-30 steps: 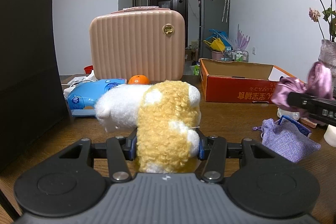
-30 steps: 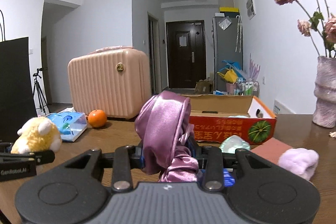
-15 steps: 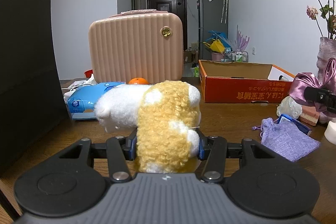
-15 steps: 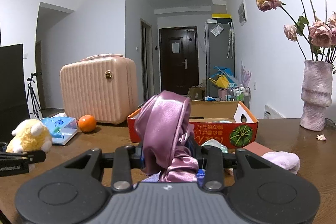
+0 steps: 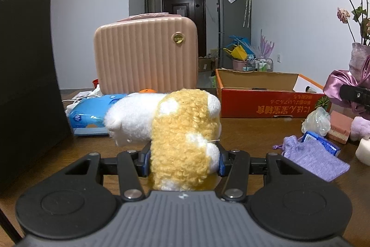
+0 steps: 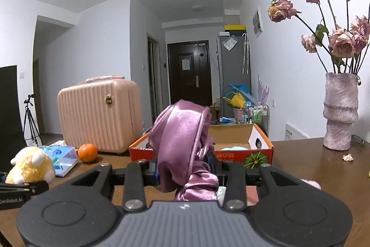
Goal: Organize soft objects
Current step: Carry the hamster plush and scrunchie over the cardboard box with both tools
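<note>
Left wrist view: left gripper (image 5: pixel 183 160) clamped on a yellow-and-white plush toy (image 5: pixel 175 131), pads pressing its curly yellow body from both sides. Toy held above the brown table (image 5: pixel 249 131), long axis running level across the frame, white head end pointing left, yellow body filling the gap between the jaws. Beyond it, a blue tissue pack (image 5: pixel 90 112) on the table, then a pink ribbed case (image 5: pixel 145 54). To the right, an open red cardboard box (image 5: pixel 266 96); nearer, a lilac knitted pouch (image 5: pixel 314 156) lying flat. At the far right edge, the right gripper (image 5: pixel 356 94) carrying a purple satin scrunchie (image 5: pixel 340 87).

Right wrist view: right gripper (image 6: pixel 188 171) clenched on the purple satin scrunchie (image 6: pixel 182 142), cloth bunched between the pads. Scrunchie standing roughly upright, loop rising above the jaws, gathered tail hanging below. Red cardboard box (image 6: pixel 259 152) just behind it. An orange (image 6: pixel 87 152) beside the pink ribbed case (image 6: pixel 99 112). Far left, the plush toy (image 6: pixel 30 163) in the left gripper (image 6: pixel 23 189). Vase of dried roses (image 6: pixel 340 112) on the right.
</note>
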A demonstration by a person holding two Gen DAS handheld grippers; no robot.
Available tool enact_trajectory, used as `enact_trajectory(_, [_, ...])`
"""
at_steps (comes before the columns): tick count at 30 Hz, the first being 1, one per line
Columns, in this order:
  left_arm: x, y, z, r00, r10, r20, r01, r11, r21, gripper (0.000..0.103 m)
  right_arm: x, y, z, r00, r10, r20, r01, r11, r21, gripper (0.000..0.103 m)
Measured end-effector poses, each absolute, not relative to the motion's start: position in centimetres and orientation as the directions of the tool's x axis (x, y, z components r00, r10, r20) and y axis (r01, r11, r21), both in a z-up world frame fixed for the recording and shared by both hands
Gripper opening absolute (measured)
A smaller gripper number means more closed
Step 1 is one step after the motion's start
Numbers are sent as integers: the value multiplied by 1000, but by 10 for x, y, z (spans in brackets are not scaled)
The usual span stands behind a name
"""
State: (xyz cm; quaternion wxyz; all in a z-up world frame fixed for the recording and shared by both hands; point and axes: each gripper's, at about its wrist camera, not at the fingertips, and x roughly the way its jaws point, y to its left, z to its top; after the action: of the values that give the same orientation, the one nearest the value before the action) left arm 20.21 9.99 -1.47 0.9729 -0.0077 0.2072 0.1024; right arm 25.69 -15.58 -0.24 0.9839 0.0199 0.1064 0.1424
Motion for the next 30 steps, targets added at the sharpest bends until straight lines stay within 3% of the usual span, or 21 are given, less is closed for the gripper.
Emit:
enact_trajectory(14, [255, 55, 4, 923, 145, -356, -156, 988, -3, 50, 300, -172, 7, 961, 217, -173, -208, 976, 67, 36])
enact_trajectory(30, [331, 33, 26, 942, 135, -308, -155, 987, -43, 50, 366, -181, 19, 962, 187, -198, -172, 981, 90, 36])
